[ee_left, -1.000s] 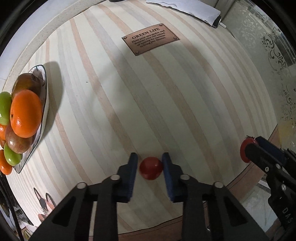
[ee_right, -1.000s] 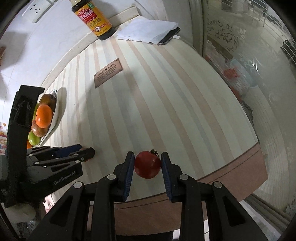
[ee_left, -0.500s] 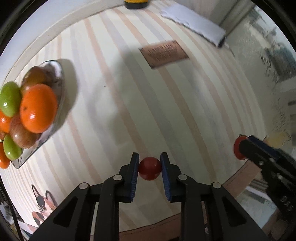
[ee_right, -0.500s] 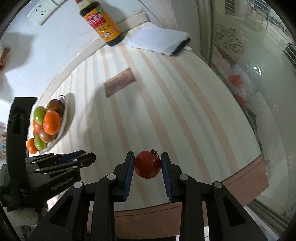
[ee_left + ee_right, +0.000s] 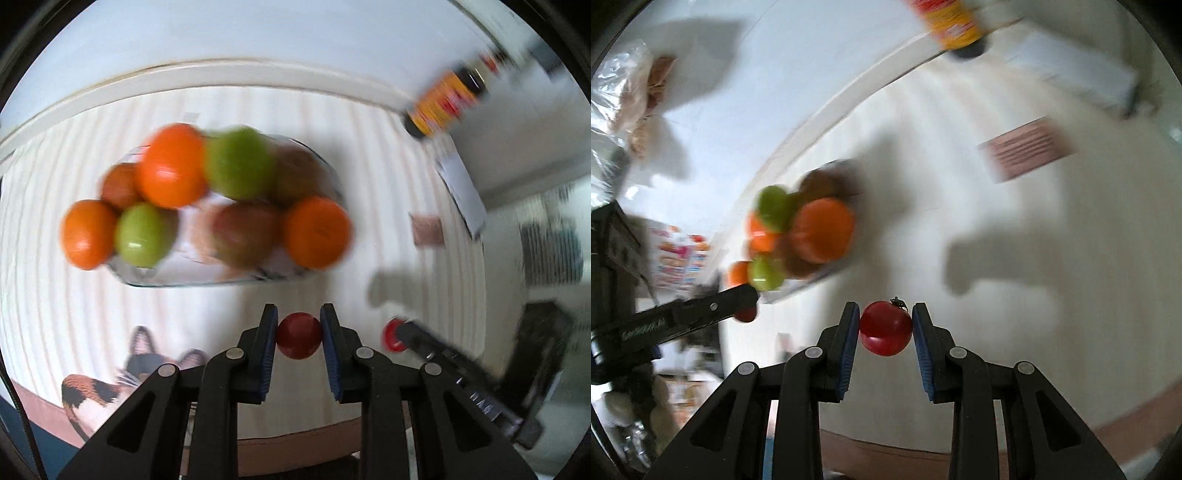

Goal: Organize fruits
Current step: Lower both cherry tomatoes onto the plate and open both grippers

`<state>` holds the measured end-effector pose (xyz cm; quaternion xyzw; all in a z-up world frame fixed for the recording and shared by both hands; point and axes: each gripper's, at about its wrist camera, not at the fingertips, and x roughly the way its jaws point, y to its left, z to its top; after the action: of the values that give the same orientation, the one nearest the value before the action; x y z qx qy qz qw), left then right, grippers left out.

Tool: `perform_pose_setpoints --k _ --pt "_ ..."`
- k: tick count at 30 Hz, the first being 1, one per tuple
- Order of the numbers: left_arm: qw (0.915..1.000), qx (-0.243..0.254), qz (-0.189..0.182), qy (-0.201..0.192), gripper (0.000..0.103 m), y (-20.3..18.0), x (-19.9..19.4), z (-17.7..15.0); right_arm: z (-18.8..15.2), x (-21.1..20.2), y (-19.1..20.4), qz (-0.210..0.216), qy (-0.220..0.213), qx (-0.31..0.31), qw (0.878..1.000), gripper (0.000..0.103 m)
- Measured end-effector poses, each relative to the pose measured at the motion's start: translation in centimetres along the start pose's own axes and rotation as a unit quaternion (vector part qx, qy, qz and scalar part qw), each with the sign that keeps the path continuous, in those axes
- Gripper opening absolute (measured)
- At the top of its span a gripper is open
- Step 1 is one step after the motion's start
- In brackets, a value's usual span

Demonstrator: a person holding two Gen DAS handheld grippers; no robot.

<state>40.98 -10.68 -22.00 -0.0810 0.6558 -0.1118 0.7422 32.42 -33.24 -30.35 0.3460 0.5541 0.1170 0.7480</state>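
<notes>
My left gripper [image 5: 298,334] is shut on a small red tomato [image 5: 298,335], held above the striped tablecloth just in front of a glass fruit bowl [image 5: 207,281]. The bowl is piled with oranges [image 5: 173,166], green fruits [image 5: 238,168] and reddish apples [image 5: 243,236], all blurred. My right gripper [image 5: 885,328] is shut on a larger red tomato [image 5: 885,328] with a dark stem. In the right wrist view the bowl [image 5: 809,282] lies ahead to the left, with the left gripper [image 5: 746,312] reaching in beside it. In the left wrist view the right gripper [image 5: 397,336] shows at the lower right with its tomato.
A soy sauce bottle [image 5: 443,99] stands at the back by the wall. Folded white paper [image 5: 1075,72] and a brown sign plate [image 5: 1028,147] lie on the cloth to the right. A cat print [image 5: 110,380] marks the cloth's near edge. Plastic bags [image 5: 631,107] hang left.
Both grippers swung left toward the fruit bowl, each keeping its tomato. The bowl moved from the left edge of the left wrist view to its centre. The left gripper rolled and rose.
</notes>
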Motion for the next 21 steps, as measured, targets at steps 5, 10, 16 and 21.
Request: perform_pose_setpoints --k 5,10,16,21 --pt "0.9983 -0.054 -0.019 -0.001 0.021 5.1 -1.2 2.5 -0.8 6.7 2.6 0.115 0.029 0.071 0.990 0.032" --pt "0.9969 -0.074 -0.023 0.012 0.021 7.2 -0.2 4.9 -1.9 10.6 4.9 0.153 0.023 0.100 0.983 0.032" --pt "0.9960 -0.075 -0.027 0.039 0.021 8.5 1.5 6.3 -2.5 12.4 6.2 0.143 -0.010 0.109 0.984 0.032" --pt "0.9964 -0.062 -0.011 0.057 0.022 8.2 2.8 6.9 -2.0 13.0 6.1 0.129 -0.029 0.125 0.983 0.046"
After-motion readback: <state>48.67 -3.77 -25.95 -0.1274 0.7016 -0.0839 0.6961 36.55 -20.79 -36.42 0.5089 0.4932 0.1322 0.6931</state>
